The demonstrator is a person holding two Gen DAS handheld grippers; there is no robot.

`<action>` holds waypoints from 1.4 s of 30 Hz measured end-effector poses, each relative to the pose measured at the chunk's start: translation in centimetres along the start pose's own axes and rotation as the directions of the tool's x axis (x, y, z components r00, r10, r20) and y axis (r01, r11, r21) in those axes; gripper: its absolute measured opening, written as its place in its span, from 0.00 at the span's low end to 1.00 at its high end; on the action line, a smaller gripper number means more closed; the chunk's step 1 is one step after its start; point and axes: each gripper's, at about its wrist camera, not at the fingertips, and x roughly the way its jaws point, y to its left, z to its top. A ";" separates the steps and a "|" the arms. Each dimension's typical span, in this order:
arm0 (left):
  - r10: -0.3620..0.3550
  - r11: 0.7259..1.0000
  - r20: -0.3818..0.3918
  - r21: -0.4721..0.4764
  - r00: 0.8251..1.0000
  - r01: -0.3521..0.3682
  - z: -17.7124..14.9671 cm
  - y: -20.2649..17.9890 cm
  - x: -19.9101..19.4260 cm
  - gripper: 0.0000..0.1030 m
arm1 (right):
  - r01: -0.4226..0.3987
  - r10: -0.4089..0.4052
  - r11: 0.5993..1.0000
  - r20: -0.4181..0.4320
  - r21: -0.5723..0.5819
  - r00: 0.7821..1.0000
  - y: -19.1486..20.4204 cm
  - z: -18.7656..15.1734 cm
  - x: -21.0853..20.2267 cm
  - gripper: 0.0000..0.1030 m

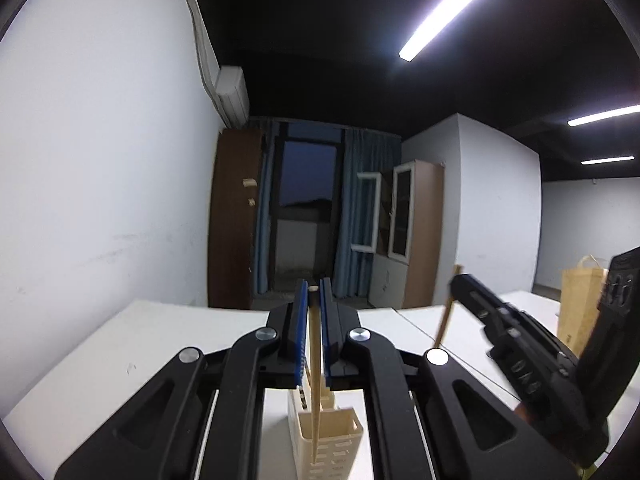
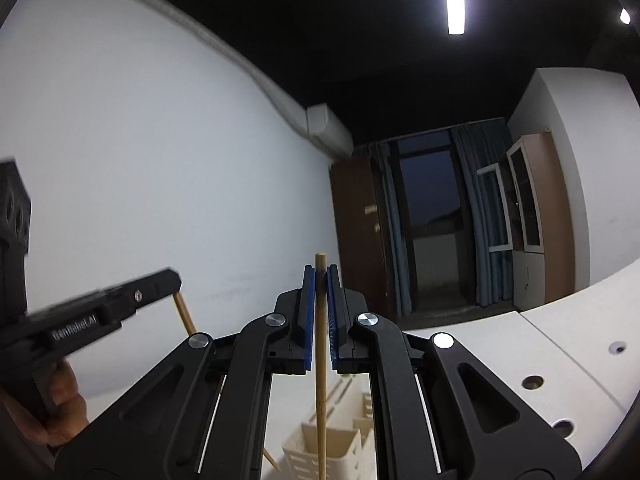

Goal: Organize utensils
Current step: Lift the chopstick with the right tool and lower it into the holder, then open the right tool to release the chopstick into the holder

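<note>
Each hand-held gripper, left [image 1: 314, 308] and right [image 2: 320, 292], clamped a chopstick [image 1: 316, 364] over the holder [image 1: 328, 436], needing lowering into a slot.

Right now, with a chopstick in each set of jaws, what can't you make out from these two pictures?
- Lower tip of the left chopstick: left wrist view, lost against the cream holder, so whether it is inside is unclear.
- Lower end of the right chopstick: right wrist view, cut off by the bottom edge.
- Holder's base and contents: both views, hidden by the gripper frames and bottom edge.
- Left gripper: right wrist view, motion-blurred.
</note>
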 end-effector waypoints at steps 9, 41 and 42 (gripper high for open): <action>0.019 0.999 0.141 -0.032 0.990 -0.015 0.3 -0.5 -0.7 0.06 | 0.001 -0.002 1.000 0.122 0.003 0.992 -1.0 -0.5 0.6 0.05; -0.043 0.999 -0.217 -0.031 0.975 0.037 -5.4 2.3 9.7 0.06 | -0.035 0.031 0.999 -0.228 -0.014 0.973 -2.5 -7.3 7.8 0.05; -0.045 0.999 -0.224 -0.033 0.973 0.039 -5.6 2.3 9.8 0.06 | -0.037 0.034 0.999 -0.237 -0.011 0.971 -2.5 -7.5 7.8 0.05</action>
